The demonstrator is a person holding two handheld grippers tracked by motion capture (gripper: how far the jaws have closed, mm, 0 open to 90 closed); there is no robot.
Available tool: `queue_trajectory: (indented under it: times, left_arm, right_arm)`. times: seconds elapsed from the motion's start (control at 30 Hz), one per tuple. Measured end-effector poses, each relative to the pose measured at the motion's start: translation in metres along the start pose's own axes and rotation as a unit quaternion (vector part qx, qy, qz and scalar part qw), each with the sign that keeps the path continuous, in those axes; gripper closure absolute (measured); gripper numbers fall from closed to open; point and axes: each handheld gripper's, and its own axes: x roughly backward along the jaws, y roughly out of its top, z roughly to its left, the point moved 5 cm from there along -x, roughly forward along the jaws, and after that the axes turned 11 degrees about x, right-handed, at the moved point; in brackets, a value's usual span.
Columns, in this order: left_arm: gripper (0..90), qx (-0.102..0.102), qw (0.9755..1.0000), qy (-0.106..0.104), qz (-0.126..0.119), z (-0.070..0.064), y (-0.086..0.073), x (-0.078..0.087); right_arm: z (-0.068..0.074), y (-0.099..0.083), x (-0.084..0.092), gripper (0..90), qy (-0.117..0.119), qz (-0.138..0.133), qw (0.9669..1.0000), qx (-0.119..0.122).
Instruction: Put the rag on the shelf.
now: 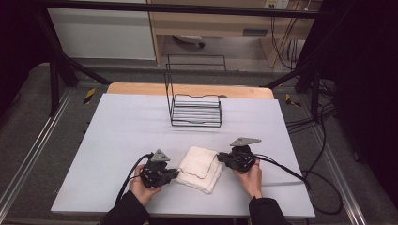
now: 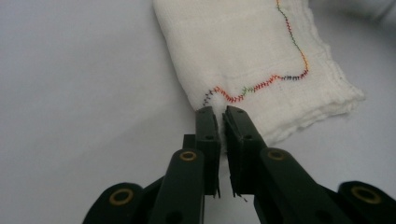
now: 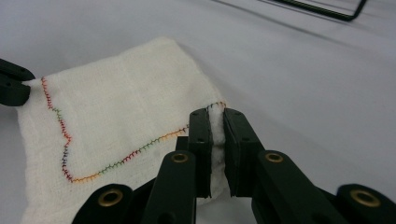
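Observation:
A folded white cloth (image 1: 201, 167) with a multicoloured stitched line lies on the pale table near its front edge. My left gripper (image 1: 176, 173) is at the cloth's left corner, jaws shut on the cloth's edge (image 2: 217, 112). The cloth (image 2: 252, 51) stretches away from those jaws, its stitching curving across it. My right gripper (image 1: 219, 158) sits at the cloth's right side, jaws shut with a strip of white cloth (image 3: 215, 140) pinched between them. In the right gripper view the cloth (image 3: 116, 116) spreads to the left, and the tip of the left gripper (image 3: 14, 84) shows at its far corner.
A black wire rack (image 1: 195, 105) stands upright at the back middle of the table (image 1: 117, 140). Cables (image 1: 281, 168) trail from both grippers toward the front and right. The person's hands hold both grippers near the table's front edge.

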Motion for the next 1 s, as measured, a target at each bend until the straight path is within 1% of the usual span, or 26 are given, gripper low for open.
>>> queue_trajectory:
  times: [0.03,0.1,0.2,0.27,0.33,0.37,0.4,0.47,0.53,0.57,0.63,0.67,0.73,0.77,0.83,0.87,0.9,0.97,1.0]
  left_arm:
    - [83.3,0.006,1.0,-0.004,-0.001,0.0,-0.003,0.002]
    - [82.9,0.008,1.0,-0.004,-0.004,-0.001,-0.008,0.003]
    - [82.1,-0.003,0.9999,0.006,-0.011,-0.003,-0.011,0.004]
    - [81.0,-0.005,0.9999,0.007,-0.01,-0.003,-0.012,0.002]
    - [76.8,-0.003,1.0,0.003,-0.008,-0.002,-0.012,0.001]
    - [74.0,-0.003,1.0,0.001,-0.008,-0.002,-0.012,0.002]
    - [71.0,-0.008,0.9999,0.003,-0.011,-0.001,-0.01,0.003]
    - [62.2,-0.012,0.9997,0.01,-0.019,0.0,-0.006,0.007]
    - [55.1,-0.017,0.9994,0.014,-0.026,0.002,0.0,0.01]
    - [51.0,-0.018,0.9992,0.016,-0.031,0.004,0.004,0.012]
    - [43.9,-0.015,0.9994,0.012,-0.03,0.007,0.011,0.012]
    - [40.0,-0.013,0.9992,0.013,-0.034,0.008,0.015,0.012]
    - [34.1,-0.007,0.9992,0.013,-0.038,0.011,0.022,0.009]
    - [32.1,-0.01,0.999,0.017,-0.04,0.013,0.027,0.007]
    - [26.2,-0.009,0.999,0.019,-0.04,0.014,0.034,0.002]
    - [23.9,-0.01,0.999,0.013,-0.042,0.014,0.038,0.0]
    - [22.6,-0.013,0.9989,0.011,-0.043,0.015,0.041,-0.003]
    - [19.5,-0.022,0.9986,0.021,-0.043,0.017,0.047,-0.008]
    - [17.3,-0.022,0.9987,0.021,-0.041,0.018,0.049,-0.011]
  right_arm:
    - [0.001,0.001,-0.002,82.1,0.002,0.0,1.0,0.004]
    - [0.003,0.002,-0.007,82.0,0.003,0.004,1.0,0.005]
    - [0.003,0.001,-0.009,81.4,0.005,0.006,0.9999,0.007]
    - [0.003,0.0,-0.01,80.4,0.002,0.005,0.9999,0.01]
    - [0.003,0.0,-0.01,77.0,-0.001,0.004,0.9999,0.015]
    - [0.002,0.0,-0.008,74.2,-0.002,0.0,0.9999,0.016]
    - [0.002,0.001,-0.007,69.6,-0.004,-0.004,0.9999,0.015]
    - [0.001,0.003,-0.003,56.9,-0.01,-0.014,0.9997,0.019]
    - [0.0,0.004,0.003,48.1,-0.017,-0.019,0.9994,0.025]
    - [0.0,0.004,0.005,43.2,-0.018,-0.023,0.9993,0.021]
    - [-0.002,0.001,0.011,35.6,-0.022,-0.03,0.9992,0.013]
    - [-0.003,-0.001,0.014,31.0,-0.022,-0.032,0.9992,0.007]
    - [-0.006,-0.006,0.018,25.7,-0.022,-0.032,0.9992,0.001]
    - [-0.008,-0.008,0.02,23.1,-0.024,-0.032,0.9992,-0.002]
    - [-0.013,-0.014,0.025,16.6,-0.029,-0.03,0.9991,-0.003]
    - [-0.014,-0.016,0.027,14.3,-0.027,-0.03,0.9992,-0.004]
    - [-0.015,-0.018,0.028,12.4,-0.028,-0.032,0.9991,-0.002]
    - [-0.016,-0.022,0.032,8.9,-0.025,-0.034,0.9991,-0.004]
    - [-0.016,-0.024,0.033,8.1,-0.021,-0.033,0.9992,-0.004]
